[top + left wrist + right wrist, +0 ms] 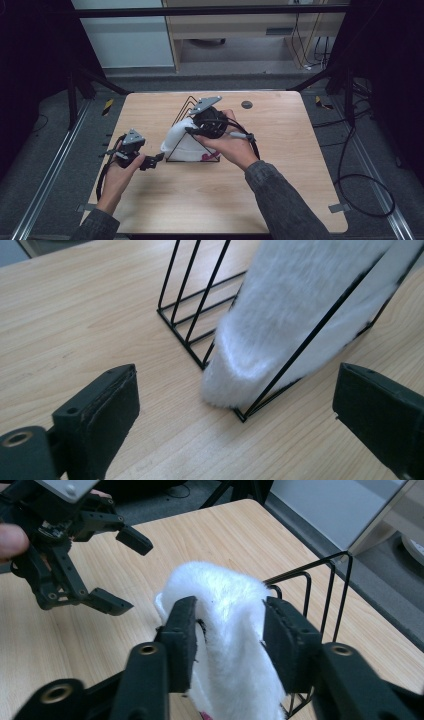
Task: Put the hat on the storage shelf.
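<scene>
Two hand-held grippers are shown at a pale wooden table (280, 190), described from left to right. At the left of the high view, the left gripper (152, 161) is held low beside the near-left corner of a black triangular wire rack (181, 107); its jaws are spread wide and nothing lies between them, as the left gripper view confirms, where the rack's corner (240, 412) and the overhanging cloth are seen between and beyond the jaws. At the centre, a white fluffy fabric item (180, 142), possibly a plush hat or cloth, is draped in and over the wire rack, its lower end (280, 330) bulging out past the wires and resting close to the tabletop. At the right, the right gripper (227, 630) is pressed onto the upper fold of the white fabric, which is pinched between both pads.

The step in hand is judged to be the seating or drawing of the fabric through the rack. It is best done if the pinch is kept firm and the fabric is moved parallel to the wires, so that no snag occurs. The rack is light, so it should be steadied by the open left gripper at its corner before any pull is applied.
</scene>
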`<action>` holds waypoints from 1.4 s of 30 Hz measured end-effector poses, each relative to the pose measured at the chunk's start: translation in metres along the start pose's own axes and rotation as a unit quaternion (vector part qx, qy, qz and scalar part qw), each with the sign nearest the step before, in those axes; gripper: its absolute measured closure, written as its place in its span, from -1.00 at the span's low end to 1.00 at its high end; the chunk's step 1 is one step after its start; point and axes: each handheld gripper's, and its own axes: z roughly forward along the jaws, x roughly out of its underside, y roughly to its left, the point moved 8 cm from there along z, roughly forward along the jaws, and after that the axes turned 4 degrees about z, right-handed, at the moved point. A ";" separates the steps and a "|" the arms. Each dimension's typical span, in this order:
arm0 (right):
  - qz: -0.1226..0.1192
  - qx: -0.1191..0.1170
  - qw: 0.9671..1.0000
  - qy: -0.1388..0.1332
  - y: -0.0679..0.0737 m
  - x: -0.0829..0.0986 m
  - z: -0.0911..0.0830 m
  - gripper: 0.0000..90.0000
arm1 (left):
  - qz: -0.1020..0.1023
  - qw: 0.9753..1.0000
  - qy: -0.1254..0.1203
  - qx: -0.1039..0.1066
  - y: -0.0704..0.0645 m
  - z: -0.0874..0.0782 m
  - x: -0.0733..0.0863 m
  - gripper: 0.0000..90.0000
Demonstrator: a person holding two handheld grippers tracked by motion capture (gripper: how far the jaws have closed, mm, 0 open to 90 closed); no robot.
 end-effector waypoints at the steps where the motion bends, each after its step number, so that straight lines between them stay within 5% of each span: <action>1: 0.001 0.002 1.000 0.000 0.000 0.001 -0.001 0.18 | -0.004 1.000 -0.005 0.000 0.000 -0.001 -0.001 -0.92; 7: 0.007 0.011 1.000 -0.015 0.003 0.003 -0.011 -0.17 | -0.027 0.999 -0.023 -0.010 -0.002 -0.004 -0.001 -0.94; 18: 0.039 0.044 0.998 -0.029 -0.015 0.025 -0.043 -0.79 | -0.016 0.999 -0.011 -0.043 0.002 -0.003 0.016 -0.92; 33: 0.085 0.082 0.992 -0.034 -0.053 0.089 -0.091 -0.74 | -0.033 0.998 0.012 -0.047 0.023 0.007 0.037 -0.89; 42: 0.108 0.103 0.989 -0.011 -0.070 0.148 -0.104 -0.73 | -0.020 0.998 0.031 -0.053 0.031 0.012 0.046 -0.89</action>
